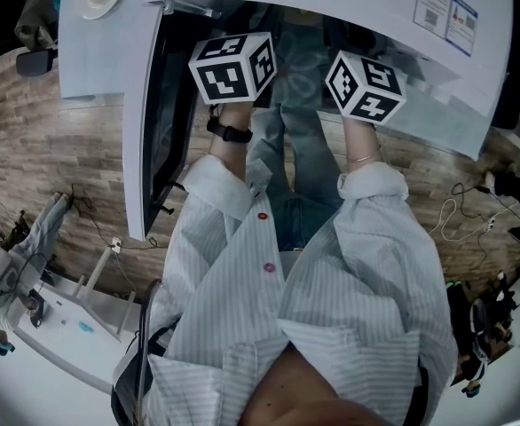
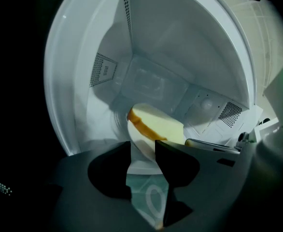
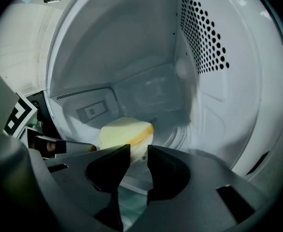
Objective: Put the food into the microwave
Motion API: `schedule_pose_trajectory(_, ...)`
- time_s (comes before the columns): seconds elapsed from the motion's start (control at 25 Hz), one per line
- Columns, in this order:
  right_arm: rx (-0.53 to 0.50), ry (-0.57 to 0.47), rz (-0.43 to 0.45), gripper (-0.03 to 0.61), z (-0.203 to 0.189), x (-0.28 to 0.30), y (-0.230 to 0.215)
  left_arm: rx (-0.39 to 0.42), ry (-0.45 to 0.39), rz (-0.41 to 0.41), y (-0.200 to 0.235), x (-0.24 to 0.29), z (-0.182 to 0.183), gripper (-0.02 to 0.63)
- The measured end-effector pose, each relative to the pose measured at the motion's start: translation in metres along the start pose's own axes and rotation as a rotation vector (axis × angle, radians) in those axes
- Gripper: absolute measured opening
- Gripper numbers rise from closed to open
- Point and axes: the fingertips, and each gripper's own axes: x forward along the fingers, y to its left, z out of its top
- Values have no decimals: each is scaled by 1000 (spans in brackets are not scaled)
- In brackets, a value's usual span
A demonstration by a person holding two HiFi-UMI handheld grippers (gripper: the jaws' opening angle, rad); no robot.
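Jaws of left tool (image 2: 143, 143) apart, plate (image 2: 144, 156) of bread (image 2: 157, 123) at tips

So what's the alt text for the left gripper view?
A pale, brown-crusted slice of food on a white plate sits inside a white microwave. In front, the left gripper has its dark jaws open, the plate's edge showing between them.

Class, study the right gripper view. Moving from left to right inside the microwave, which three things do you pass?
marker cube → bread → vent holes
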Motion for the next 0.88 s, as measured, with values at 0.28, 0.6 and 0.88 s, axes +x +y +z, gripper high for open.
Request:
schedule_pose_trajectory(0.28,1,-5,3,124,1,-5,3,-3,-38,-6,0,-10,4,149)
schedule_pose_trajectory(0.6,10,-8,52,124,2,-26,17,-5,-57,-22,-15,-30,3,149)
schedule_pose_trajectory(0.88,9,-9,147,123,16,-37,40,58,-72,-23,-27,-48,19,149)
